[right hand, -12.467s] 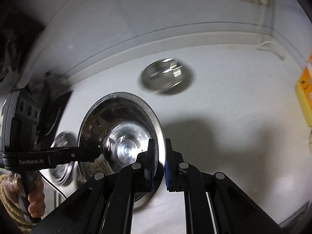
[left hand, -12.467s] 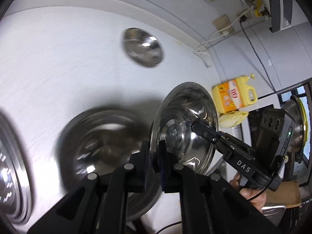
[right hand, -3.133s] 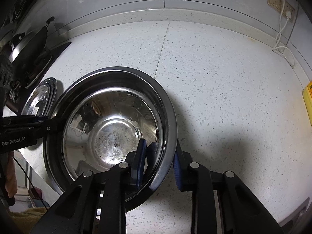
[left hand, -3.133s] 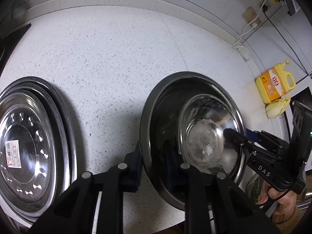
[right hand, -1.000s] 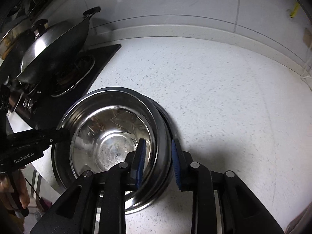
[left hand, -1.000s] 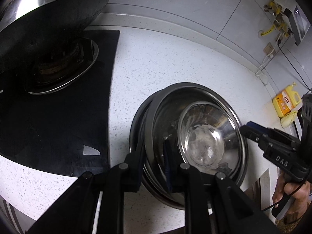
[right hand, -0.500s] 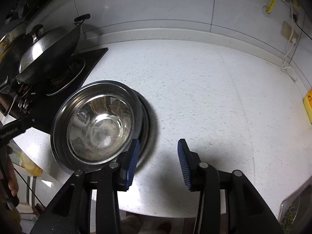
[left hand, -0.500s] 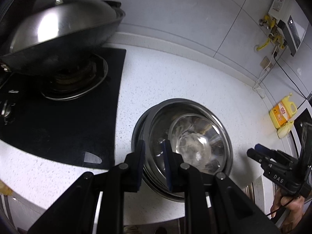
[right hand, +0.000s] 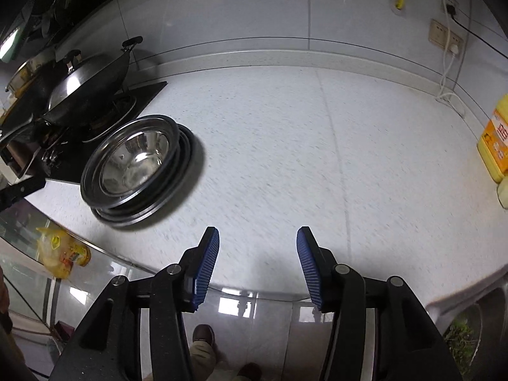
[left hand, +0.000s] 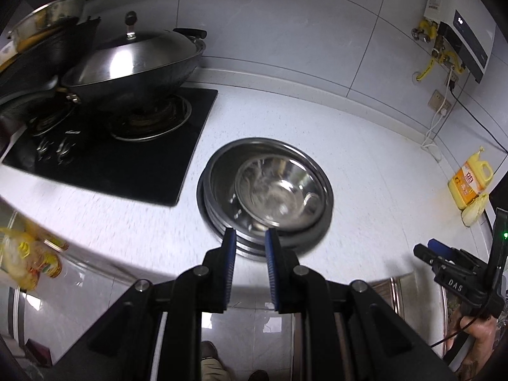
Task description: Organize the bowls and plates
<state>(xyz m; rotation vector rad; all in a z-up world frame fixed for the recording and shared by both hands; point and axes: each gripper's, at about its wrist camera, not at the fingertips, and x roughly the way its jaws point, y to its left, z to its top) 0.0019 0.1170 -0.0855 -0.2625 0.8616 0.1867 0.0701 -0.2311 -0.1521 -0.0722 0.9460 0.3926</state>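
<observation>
Your stack of steel bowls and plates (left hand: 265,190) sits on the white speckled surface (right hand: 317,146), just right of the black hob (left hand: 127,155). The stack's left rim is near the hob edge; touching or apart, can't tell. A small bowl (left hand: 273,187) is nested in the wider bowl, with dark plate rims under it.

Your left hand-held gripper (left hand: 249,265) is narrowly parted with nothing between the blue pads. It hangs off the surface's near edge, and the pad tips overlap the stack's near rim in that view only. No contact visible.

Your right hand-held gripper (right hand: 257,263) has its jaws opening, spread wide, with nothing between them. It hangs above the near edge of the surface, well right of the stack.

Open room: a broad bare stretch of surface from the stack's right side to the yellow bottle (right hand: 497,146) at the far right by the wall. The far side is bounded by the tiled wall's raised lip. To the left, a lidded wok (left hand: 133,60) occupies the hob. The near edge drops to the floor.
</observation>
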